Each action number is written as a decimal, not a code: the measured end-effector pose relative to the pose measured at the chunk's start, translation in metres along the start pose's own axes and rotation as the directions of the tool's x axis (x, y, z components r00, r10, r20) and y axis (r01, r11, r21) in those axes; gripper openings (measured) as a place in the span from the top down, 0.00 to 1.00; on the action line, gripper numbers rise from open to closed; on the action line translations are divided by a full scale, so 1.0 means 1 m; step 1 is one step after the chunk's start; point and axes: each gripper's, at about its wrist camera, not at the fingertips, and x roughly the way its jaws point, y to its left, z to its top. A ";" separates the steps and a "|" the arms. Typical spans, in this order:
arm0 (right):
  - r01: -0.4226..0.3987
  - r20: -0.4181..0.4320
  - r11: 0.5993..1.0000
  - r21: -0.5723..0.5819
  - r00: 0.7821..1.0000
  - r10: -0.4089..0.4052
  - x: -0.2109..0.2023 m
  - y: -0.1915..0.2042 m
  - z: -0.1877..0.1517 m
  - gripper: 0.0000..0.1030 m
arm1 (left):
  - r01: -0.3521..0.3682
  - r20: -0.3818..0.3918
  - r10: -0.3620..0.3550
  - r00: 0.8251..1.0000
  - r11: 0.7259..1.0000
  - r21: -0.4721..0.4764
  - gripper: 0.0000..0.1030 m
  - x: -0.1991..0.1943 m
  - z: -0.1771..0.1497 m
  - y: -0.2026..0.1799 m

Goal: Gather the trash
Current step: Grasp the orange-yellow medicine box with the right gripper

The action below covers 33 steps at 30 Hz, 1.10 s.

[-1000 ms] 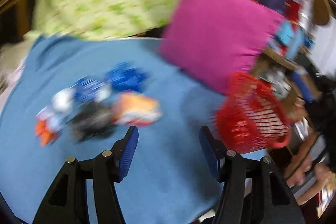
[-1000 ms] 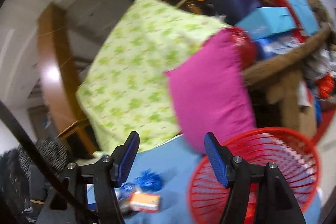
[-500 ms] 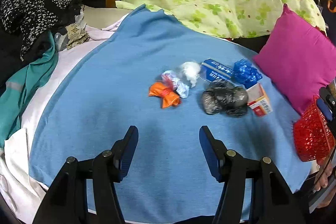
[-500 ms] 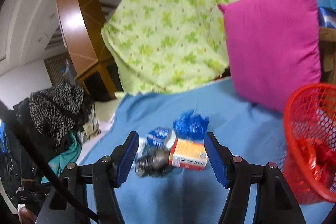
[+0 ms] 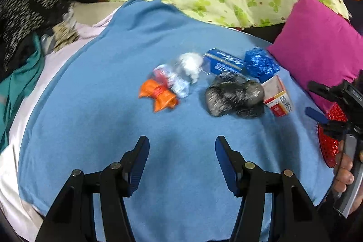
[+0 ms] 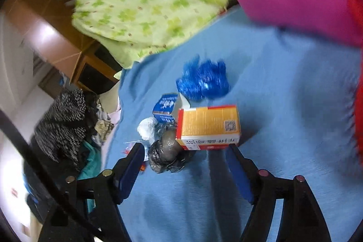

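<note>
Blue blanket (image 5: 95,106) carries trash ahead of both released tongs: orange box (image 6: 207,127) just beyond right gripper (image 6: 186,166), left gripper (image 5: 182,159) hovering well short of the black bag (image 5: 234,94)

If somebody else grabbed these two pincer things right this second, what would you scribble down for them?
Left gripper: open, empty, hovering over the blue blanket.
Right gripper: open, empty, close to the orange-and-white box.
On the blanket: orange wrapper, white wad, blue box, blue crumpled plastic, black bag.
Red basket sits at the right edge.
Nothing is gripped; all these still need collecting.
</note>
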 end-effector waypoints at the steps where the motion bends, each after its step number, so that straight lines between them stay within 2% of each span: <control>1: -0.002 0.008 1.000 0.024 1.000 0.002 0.003 -0.003 0.003 0.25 | 0.007 0.003 -0.007 1.000 1.000 0.013 0.40 0.003 0.004 -0.004; 6: 0.015 0.080 0.999 0.045 0.997 -0.018 0.013 -0.012 0.029 0.25 | 0.039 0.016 -0.040 0.999 0.997 0.070 0.40 0.024 0.036 -0.030; 11: 0.017 0.043 0.998 0.063 0.999 -0.019 0.038 -0.029 0.057 0.25 | 0.099 0.011 -0.102 0.995 0.985 0.140 0.40 0.047 0.057 -0.061; 16: -0.069 -0.031 0.989 0.130 0.997 0.073 0.064 -0.057 0.073 0.25 | 0.192 -0.041 -0.187 0.981 0.962 0.195 0.40 0.075 0.064 -0.075; 19: -0.152 -0.111 0.973 0.173 0.979 0.172 0.080 -0.066 0.074 0.25 | 0.252 -0.078 -0.241 0.967 0.946 0.205 0.40 0.090 0.067 -0.077; 21: -0.178 -0.148 0.967 0.183 0.967 0.206 0.085 -0.068 0.074 0.25 | 0.292 -0.112 -0.274 0.955 0.936 0.198 0.40 0.099 0.068 -0.076; 23: -0.204 -0.204 0.965 0.165 0.950 0.236 0.089 -0.065 0.072 0.25 | 0.318 -0.145 -0.292 0.945 0.924 0.211 0.40 0.105 0.067 -0.077; 26: -0.216 -0.252 0.969 0.117 0.938 0.240 0.083 -0.059 0.068 0.24 | 0.362 -0.170 -0.329 0.929 0.904 0.227 0.40 0.105 0.061 -0.075; 29: -0.267 -0.328 0.963 0.046 0.906 0.267 0.076 -0.047 0.061 0.24 | 0.405 -0.210 -0.363 0.908 0.889 0.214 0.40 0.102 0.053 -0.071; 31: -0.254 -0.356 0.966 -0.041 0.907 0.224 0.070 -0.036 0.054 0.24 | 0.409 -0.229 -0.361 0.904 0.886 0.219 0.40 0.100 0.045 -0.069; 33: -0.250 -0.372 0.962 -0.109 0.908 0.194 0.063 -0.025 0.048 0.24 | 0.393 -0.229 -0.342 0.911 0.888 0.240 0.40 0.094 0.038 -0.067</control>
